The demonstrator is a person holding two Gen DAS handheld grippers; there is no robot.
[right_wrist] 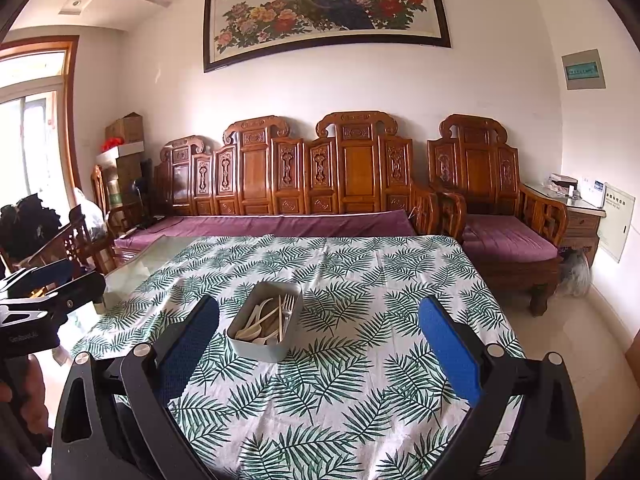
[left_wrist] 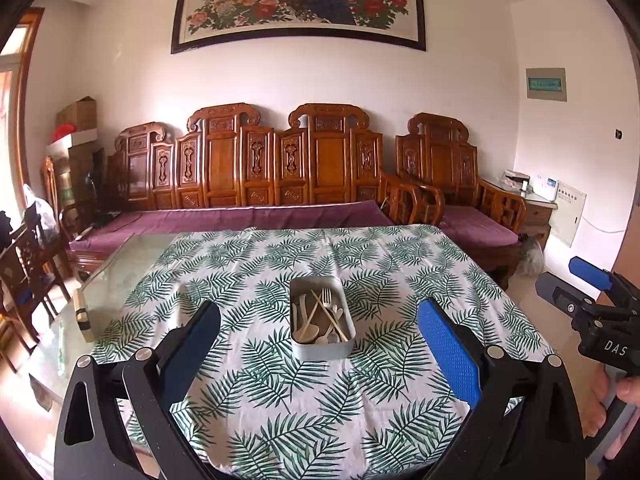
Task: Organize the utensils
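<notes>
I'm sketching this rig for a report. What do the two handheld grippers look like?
Both match: the left gripper and right gripper have glossy black linkage arms with silver pivot bolts, and fingers faced with blue dimpled pads. The right gripper's body bears white "DAS" lettering; the left's lettering is unreadable. No cables or sleeves show.

Home living room, carved wooden sofa (left_wrist: 256, 184) with purple cushions, framed peacock painting (right_wrist: 324, 8), leaf-print tablecloth (left_wrist: 320, 380)

A glass-topped table (left_wrist: 120, 272) carried a white cloth printed with green fern leaves (left_wrist: 280, 392), which covered most of it. A grey rectangular container (left_wrist: 322, 350) sat near the cloth's middle, holding pale spoons, a fork and chopsticks.
</notes>
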